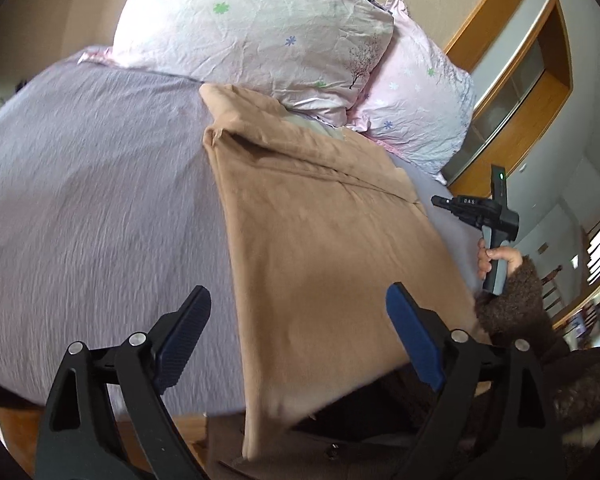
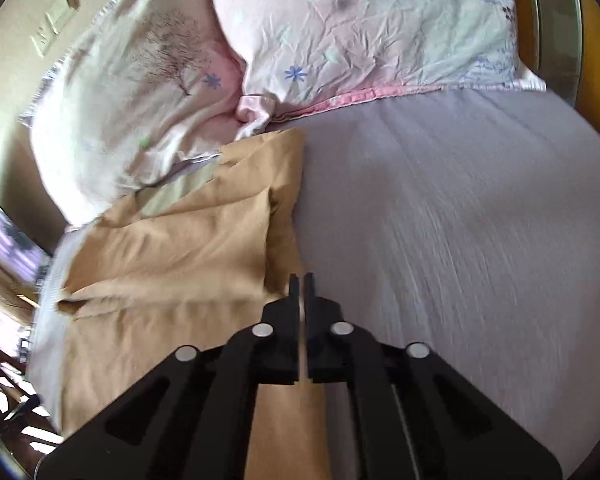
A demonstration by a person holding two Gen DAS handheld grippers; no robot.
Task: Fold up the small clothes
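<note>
A tan garment (image 1: 320,240) lies folded lengthwise on the lilac bedsheet (image 1: 100,200), its far end near the pillows and its near end hanging over the bed's edge. My left gripper (image 1: 300,336) is open and empty, raised above the garment's near part. My right gripper (image 2: 302,280) is shut and hovers over the right edge of the tan garment (image 2: 172,264); no cloth shows between its fingertips. The right gripper also shows in the left wrist view (image 1: 440,201), held in a hand to the garment's right, above the sheet.
Two pale pink floral pillows (image 1: 260,32) (image 2: 360,24) lie at the head of the bed. A wooden headboard (image 1: 512,76) stands behind them. The lilac sheet (image 2: 460,220) stretches to the right of the garment. My brown fuzzy sleeve (image 1: 516,304) is at right.
</note>
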